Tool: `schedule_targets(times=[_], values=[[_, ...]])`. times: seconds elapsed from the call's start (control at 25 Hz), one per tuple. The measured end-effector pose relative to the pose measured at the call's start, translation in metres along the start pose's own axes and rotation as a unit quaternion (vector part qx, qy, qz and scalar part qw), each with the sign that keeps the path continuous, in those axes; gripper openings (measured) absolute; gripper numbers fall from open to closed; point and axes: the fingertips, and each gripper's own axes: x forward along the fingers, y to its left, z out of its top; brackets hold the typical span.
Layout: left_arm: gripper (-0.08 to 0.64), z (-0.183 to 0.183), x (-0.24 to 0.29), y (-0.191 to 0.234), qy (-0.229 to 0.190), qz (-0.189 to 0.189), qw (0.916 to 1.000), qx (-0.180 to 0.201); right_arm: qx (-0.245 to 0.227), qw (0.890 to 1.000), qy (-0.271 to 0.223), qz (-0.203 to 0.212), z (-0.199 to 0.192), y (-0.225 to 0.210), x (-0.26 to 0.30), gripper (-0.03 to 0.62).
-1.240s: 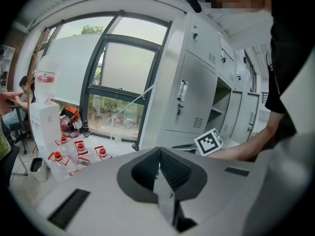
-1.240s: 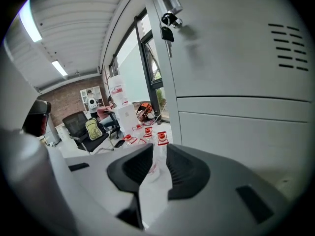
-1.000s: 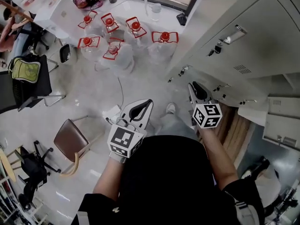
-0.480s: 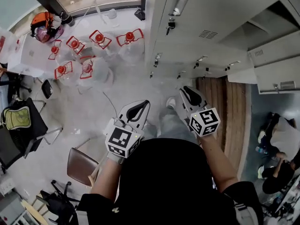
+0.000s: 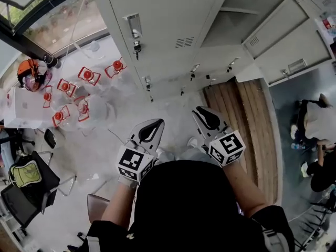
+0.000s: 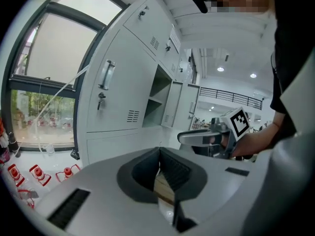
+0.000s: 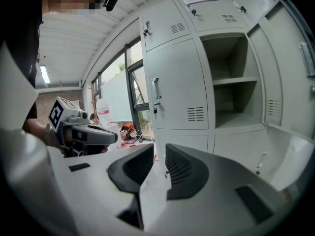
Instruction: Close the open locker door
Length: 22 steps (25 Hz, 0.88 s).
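Observation:
A bank of grey lockers [image 5: 173,20] fills the top of the head view. One compartment [image 5: 247,9] stands open, with its door [image 5: 286,35] swung out to the right. In the right gripper view the open compartment [image 7: 229,92] shows a shelf, and its door [image 7: 290,77] hangs at the right edge. My left gripper [image 5: 157,122] and right gripper [image 5: 197,110] are held low in front of the body, well short of the lockers. Both are shut and hold nothing. The left gripper view shows the open compartment [image 6: 158,95] ahead and the right gripper [image 6: 197,137] beside it.
Several water jugs with red caps [image 5: 86,75] stand on the floor at the left, by a window. A white table [image 5: 26,104] and chairs [image 5: 23,175] lie further left. A wooden floor strip [image 5: 236,114] runs under the open locker. People [image 5: 320,140] sit at the far right.
The head view has swung right and up: the lockers now fill the top and the jugs have slid left. Both grippers stay held low, shut, moving slightly toward the lockers.

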Motion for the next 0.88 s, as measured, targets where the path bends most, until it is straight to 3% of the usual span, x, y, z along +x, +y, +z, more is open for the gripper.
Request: schedule_targets(times=[0.4,0.88], values=[[0.021,0.059,0.049,-0.040,-0.029,-0.018,0.9987,0.037,-0.013,0.998,-0.063,0.000,0.064,-0.042,-0.055,0.089],[0.022,0.106,0.076,-0.069,-0.061,-0.025,0.9960,0.060,-0.006,0.992,-0.123,-0.011,0.104,-0.080,-0.086,0.089]])
